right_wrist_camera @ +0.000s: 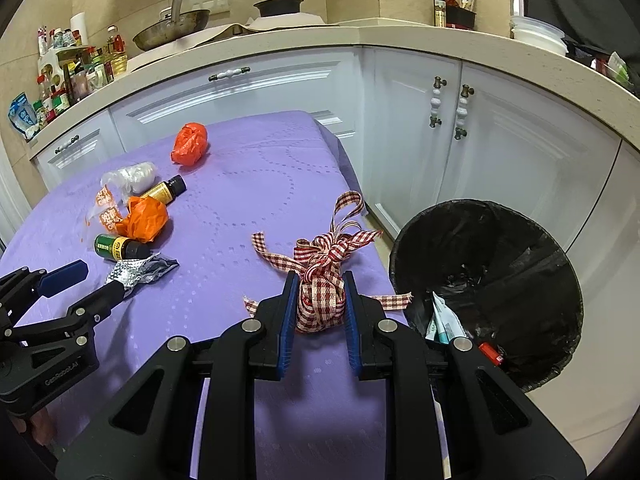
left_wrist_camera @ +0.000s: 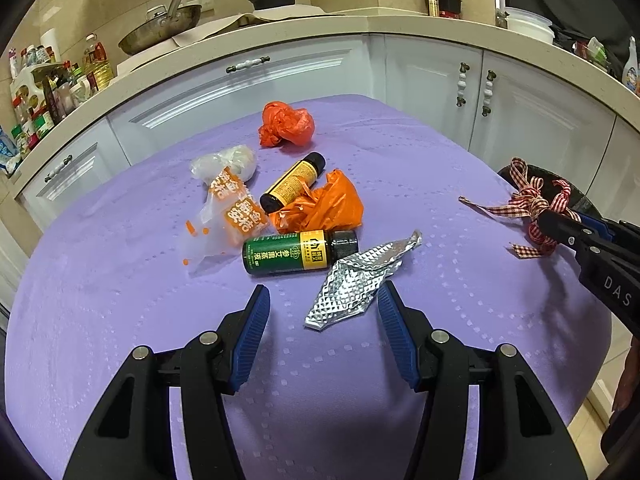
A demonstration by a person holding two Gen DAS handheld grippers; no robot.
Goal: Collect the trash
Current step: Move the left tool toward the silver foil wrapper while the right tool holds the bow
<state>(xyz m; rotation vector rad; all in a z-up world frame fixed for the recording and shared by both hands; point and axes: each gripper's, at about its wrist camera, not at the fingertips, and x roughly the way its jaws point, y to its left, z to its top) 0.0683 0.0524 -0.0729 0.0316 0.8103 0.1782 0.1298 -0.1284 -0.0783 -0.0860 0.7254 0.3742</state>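
Observation:
My right gripper (right_wrist_camera: 321,300) is shut on a red-and-white checked ribbon bundle (right_wrist_camera: 320,280) near the table's right edge; it also shows in the left wrist view (left_wrist_camera: 536,208). My left gripper (left_wrist_camera: 324,304) is open, with a crumpled silver foil piece (left_wrist_camera: 356,280) lying between its fingertips. Beyond it lie a green bottle (left_wrist_camera: 296,252), a yellow-labelled dark bottle (left_wrist_camera: 292,182), orange plastic (left_wrist_camera: 324,204), a red plastic wad (left_wrist_camera: 286,124) and a clear printed bag (left_wrist_camera: 224,212). A black-lined trash bin (right_wrist_camera: 492,280) stands right of the table.
The purple tablecloth (left_wrist_camera: 160,320) covers the table. White cabinets (right_wrist_camera: 500,152) and a counter with a pan (left_wrist_camera: 160,28), pot and bottles stand behind. The bin holds some trash.

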